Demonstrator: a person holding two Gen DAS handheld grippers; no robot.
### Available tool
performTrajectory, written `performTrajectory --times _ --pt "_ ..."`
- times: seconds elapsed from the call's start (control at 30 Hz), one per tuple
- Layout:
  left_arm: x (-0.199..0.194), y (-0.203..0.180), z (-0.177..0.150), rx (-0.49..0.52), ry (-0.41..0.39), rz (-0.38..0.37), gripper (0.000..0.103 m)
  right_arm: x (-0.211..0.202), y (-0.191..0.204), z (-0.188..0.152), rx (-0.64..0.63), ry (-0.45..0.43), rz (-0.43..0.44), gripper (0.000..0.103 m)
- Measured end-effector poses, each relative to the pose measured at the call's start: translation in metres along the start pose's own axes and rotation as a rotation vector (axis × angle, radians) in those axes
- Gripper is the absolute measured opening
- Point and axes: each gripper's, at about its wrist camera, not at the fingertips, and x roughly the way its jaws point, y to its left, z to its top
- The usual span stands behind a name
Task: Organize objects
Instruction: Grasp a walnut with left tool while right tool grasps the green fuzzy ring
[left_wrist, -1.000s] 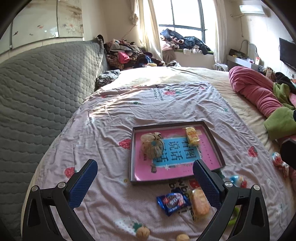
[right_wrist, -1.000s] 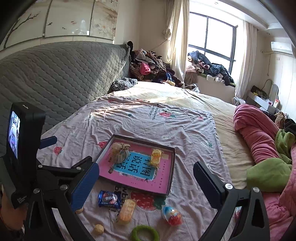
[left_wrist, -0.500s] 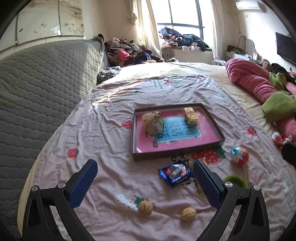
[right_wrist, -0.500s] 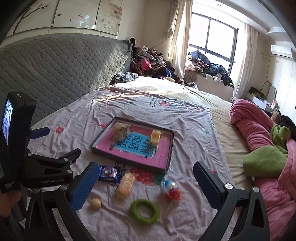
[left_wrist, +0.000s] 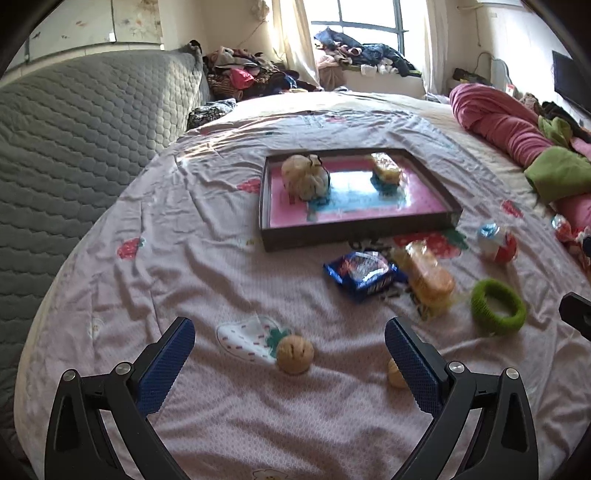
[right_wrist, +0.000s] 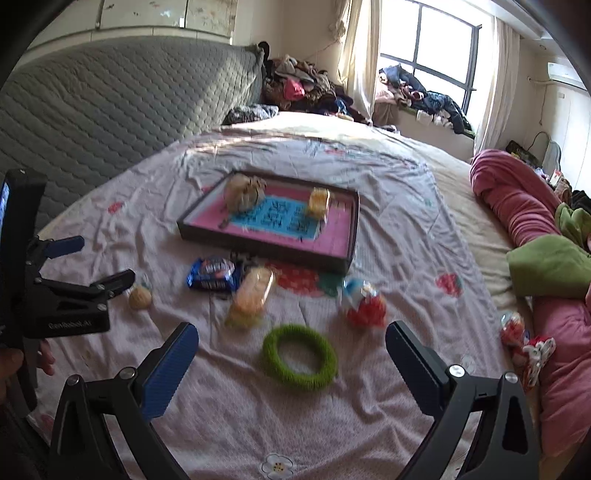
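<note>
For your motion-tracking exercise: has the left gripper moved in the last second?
Yes. The left gripper has pulled back from the tray, which now sits farther up the left wrist view, with walnuts revealed.

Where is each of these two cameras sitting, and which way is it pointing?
Left wrist view: rides on the left gripper, looking along its open fingers across the bed at a walnut and the tray.
Right wrist view: rides on the right gripper, fingers open, aimed at the green ring; the left gripper shows at its left edge.
Both share the tray, blue packet and green ring.
</note>
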Motion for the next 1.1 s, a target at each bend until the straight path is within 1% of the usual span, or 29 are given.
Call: performTrajectory --times 0.13,0.23,0.4,0.63,0.73,1.0,1.1 --pt "0.007 -0.002 -0.012 0.009 0.004 0.001 0.102 0.012 0.000 -0.013 0.003 0.014 -0.008 0.102" --pt "0.011 -0.003 -0.017 0.007 0.003 0.002 0.102 0.022 -0.001 -0.021 0.020 0.033 0.007 0.101" --pt "0.023 -0.001 -0.025 0.003 0.014 0.003 0.102 0.035 0.005 -0.031 0.007 0.058 0.011 0.099" --pt "0.036 0.001 -0.034 0.020 0.023 0.013 0.102 0.050 0.010 -0.035 0.005 0.073 0.025 0.095" --pt "0.041 0.004 -0.037 0.011 0.027 0.005 0.102 0.057 0.009 -0.037 0.009 0.082 0.028 0.092" --pt "0.058 0.007 -0.038 -0.008 0.051 0.001 0.102 0.075 0.006 -0.041 0.018 0.109 0.023 0.090" --pt "0.060 0.006 -0.037 -0.005 0.045 0.005 0.100 0.081 0.004 -0.042 0.026 0.119 0.023 0.085"
